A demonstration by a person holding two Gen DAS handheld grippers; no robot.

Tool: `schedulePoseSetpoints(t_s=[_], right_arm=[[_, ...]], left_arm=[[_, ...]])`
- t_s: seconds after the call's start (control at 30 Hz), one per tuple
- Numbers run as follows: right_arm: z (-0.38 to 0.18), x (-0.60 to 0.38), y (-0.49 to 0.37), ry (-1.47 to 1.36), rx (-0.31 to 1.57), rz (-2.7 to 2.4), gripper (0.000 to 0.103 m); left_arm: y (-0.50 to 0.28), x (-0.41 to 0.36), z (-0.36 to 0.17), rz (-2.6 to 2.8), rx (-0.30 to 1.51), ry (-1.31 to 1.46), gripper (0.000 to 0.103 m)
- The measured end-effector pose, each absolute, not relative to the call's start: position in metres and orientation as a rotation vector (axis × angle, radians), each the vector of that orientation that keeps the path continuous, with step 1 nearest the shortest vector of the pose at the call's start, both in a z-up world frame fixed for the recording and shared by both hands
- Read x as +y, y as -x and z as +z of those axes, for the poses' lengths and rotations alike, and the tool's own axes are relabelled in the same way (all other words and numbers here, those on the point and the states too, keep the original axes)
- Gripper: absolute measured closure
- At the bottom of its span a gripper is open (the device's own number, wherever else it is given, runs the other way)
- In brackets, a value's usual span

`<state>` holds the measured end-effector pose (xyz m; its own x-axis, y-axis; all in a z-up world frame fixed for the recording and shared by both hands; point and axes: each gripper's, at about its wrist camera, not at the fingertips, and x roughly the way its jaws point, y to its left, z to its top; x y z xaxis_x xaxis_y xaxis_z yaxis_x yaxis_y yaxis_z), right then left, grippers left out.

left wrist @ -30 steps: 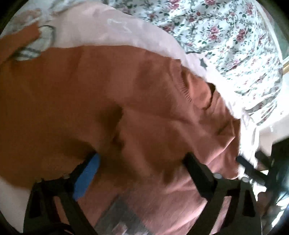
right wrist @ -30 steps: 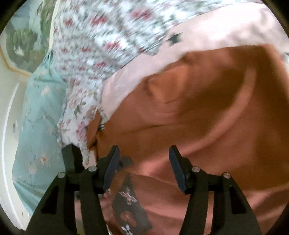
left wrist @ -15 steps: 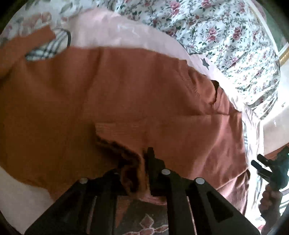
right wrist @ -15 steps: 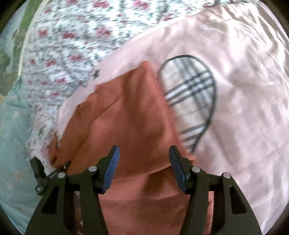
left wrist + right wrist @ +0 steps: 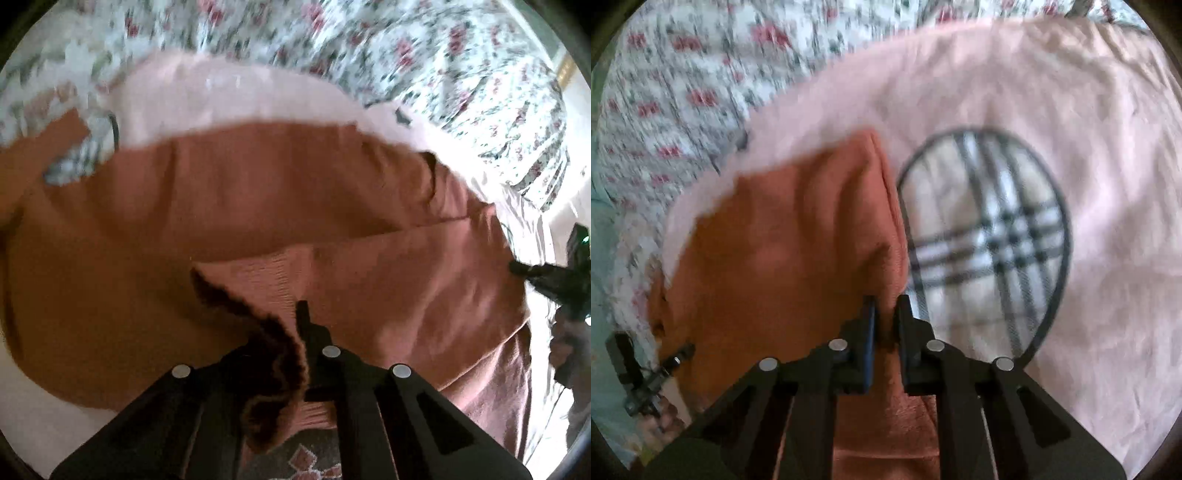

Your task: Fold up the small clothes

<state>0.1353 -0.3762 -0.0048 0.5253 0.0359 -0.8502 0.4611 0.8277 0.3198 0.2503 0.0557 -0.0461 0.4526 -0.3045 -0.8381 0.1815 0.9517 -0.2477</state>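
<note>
A rust-brown knit sweater (image 5: 258, 192) lies spread on a pink cloth (image 5: 221, 96). My left gripper (image 5: 291, 325) is closing tight on the sweater's ribbed hem, which bunches up dark between the jaws and is lifted slightly. In the right wrist view, a folded edge of the sweater (image 5: 783, 229) runs beside a plaid oval patch (image 5: 986, 236). My right gripper (image 5: 885, 306) has that edge between its jaws, which are closing and pinch the fabric. Each gripper shows small in the other's view: the right gripper (image 5: 554, 277) and the left gripper (image 5: 646, 373).
The pink cloth (image 5: 1052, 92) lies on a floral bedspread (image 5: 443, 55), which also shows at the top left of the right wrist view (image 5: 683, 92). A pale blue flowered cloth (image 5: 602, 295) borders the left. A dark patterned fabric (image 5: 306, 458) peeks out below the hem.
The left jaws went from wide apart to shut on the sweater's hem and raised it. The right gripper swept across the sweater to its edge by the plaid oval and closed on it.
</note>
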Motion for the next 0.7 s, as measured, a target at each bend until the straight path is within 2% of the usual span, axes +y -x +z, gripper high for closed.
schedulePoseSetpoints(t_s=[0.17,0.33,0.37,0.43,0.5,0.57,0.7], right_arm=[[-0.034,-0.377,-0.134,-0.497,1.083,-0.337,0.093],[-0.013,-0.366,-0.127,-0.442,1.047,-0.405,0.092],[-0.009,-0.361,-0.122,-0.442,1.021,-0.388,0.09],[-0.012,-0.342,-0.119,-0.442,1.03,-0.282,0.073],[-0.031,-0.331,-0.12,-0.401,1.094,-0.275,0.068],[-0.047,-0.333,-0.116,-0.404,1.126,-0.291,0.069],[-0.03,-0.334,-0.107,-0.468,1.089,-0.294,0.068]], left_arm=[[-0.256,0.046,-0.068,-0.25,1.1,0.046,0.101],[-0.248,0.049,-0.06,-0.242,1.064,0.029,0.1],[-0.247,0.051,-0.064,-0.241,1.074,0.025,0.1],[-0.246,0.054,-0.069,-0.245,1.088,0.04,0.1],[-0.246,0.058,-0.067,-0.247,1.102,0.07,0.093],[-0.244,0.064,-0.06,-0.237,1.102,0.078,0.083],[-0.236,0.093,-0.036,-0.151,1.049,0.037,0.074]])
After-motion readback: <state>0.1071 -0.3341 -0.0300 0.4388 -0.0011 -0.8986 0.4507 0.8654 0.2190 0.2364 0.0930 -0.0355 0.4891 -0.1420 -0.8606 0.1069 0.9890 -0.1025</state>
